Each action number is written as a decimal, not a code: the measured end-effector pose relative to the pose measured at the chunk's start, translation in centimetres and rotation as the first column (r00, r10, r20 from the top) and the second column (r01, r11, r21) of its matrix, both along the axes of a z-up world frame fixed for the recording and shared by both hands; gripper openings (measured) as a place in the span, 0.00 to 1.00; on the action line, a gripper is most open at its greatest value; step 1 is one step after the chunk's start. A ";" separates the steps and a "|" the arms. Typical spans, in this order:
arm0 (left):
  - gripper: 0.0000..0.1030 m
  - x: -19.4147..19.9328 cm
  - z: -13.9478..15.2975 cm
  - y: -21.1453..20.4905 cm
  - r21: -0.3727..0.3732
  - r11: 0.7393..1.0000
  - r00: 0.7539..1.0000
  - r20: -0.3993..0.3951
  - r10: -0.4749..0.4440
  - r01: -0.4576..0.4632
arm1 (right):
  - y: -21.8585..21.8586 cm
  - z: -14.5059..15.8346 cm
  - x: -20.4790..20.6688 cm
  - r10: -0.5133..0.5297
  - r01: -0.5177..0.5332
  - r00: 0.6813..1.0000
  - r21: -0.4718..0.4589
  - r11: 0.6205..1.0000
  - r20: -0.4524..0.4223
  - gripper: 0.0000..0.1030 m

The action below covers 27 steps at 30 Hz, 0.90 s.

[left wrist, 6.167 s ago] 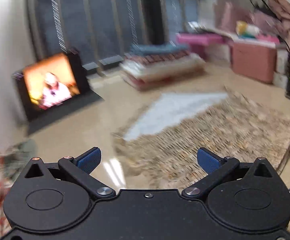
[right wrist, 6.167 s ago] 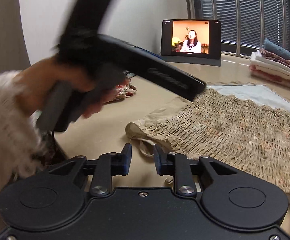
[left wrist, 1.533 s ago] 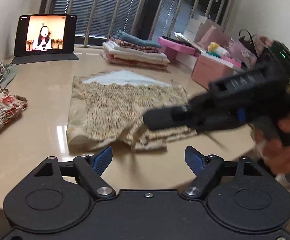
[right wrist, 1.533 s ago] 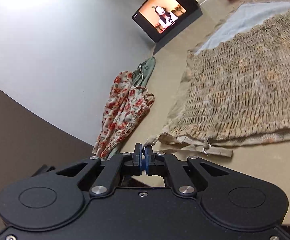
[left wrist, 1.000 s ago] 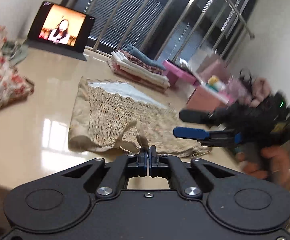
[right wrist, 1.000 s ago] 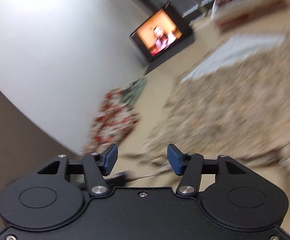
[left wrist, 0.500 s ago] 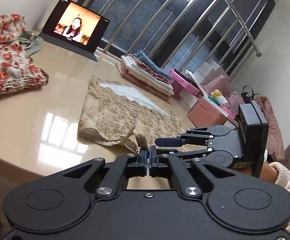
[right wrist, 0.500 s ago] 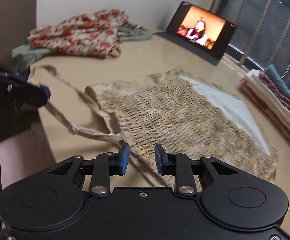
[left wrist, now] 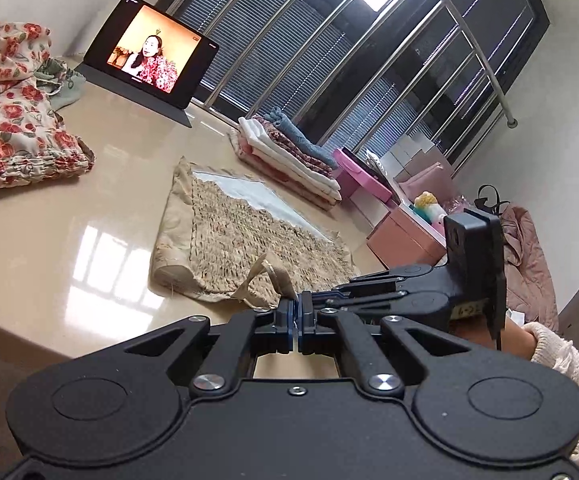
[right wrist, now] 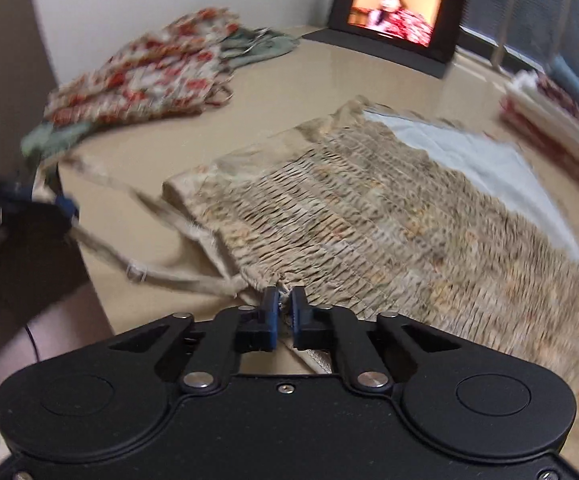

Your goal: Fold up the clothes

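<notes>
A tablet (left wrist: 151,53) plays beside pink boxes (left wrist: 399,228).

Beige garment (right wrist: 369,208): rough smocked cloth. Table (left wrist: 89,216): glossy, smooth. Tools: matt black plastic.

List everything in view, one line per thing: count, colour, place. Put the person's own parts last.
smocked top: one, beige, flat mid-table
strap: one, beige, stretched off the top's near corner
floral garment: one, red on cream, crumpled far left
green garment: one, pale green, beside the floral one
tablet: one, black, screen lit, propped at the table's back
folded stack: one, white, pink, blue, by the window
table: one, glossy beige
boxes: several, pink, off the table's right
left gripper: black, blue pads, shut on strap
right gripper: black, shut on top's near edge
sleeve: cream knit, right
</notes>
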<state>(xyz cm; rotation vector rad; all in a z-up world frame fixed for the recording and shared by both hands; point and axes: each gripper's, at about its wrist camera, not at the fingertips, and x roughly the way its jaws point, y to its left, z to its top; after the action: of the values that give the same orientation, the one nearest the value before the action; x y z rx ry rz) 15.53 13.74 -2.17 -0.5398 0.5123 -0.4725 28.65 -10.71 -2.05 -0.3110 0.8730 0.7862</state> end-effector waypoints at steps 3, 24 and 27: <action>0.02 0.4 0.1 -0.3 0.013 1.000 1.000 -0.005 -0.008 0.008 | -0.8 0.4 0.4 -0.030 0.031 0.999 0.059 0.998 -0.021 0.03; 0.02 12.6 -3.5 -8.6 0.108 0.994 0.981 -0.184 0.056 -0.036 | -4.2 5.0 3.0 -0.106 0.136 0.989 0.373 0.918 -0.101 0.03; 0.02 13.3 -3.6 -8.2 0.091 0.989 0.972 -0.193 0.134 -0.118 | -4.4 5.3 3.0 -0.099 0.128 0.991 0.390 0.912 -0.095 0.03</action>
<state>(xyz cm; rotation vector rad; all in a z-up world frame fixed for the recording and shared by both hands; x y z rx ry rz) 28.79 5.50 -5.78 -0.5429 0.6806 -0.2767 31.63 -15.16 3.24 0.1273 0.7722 0.8490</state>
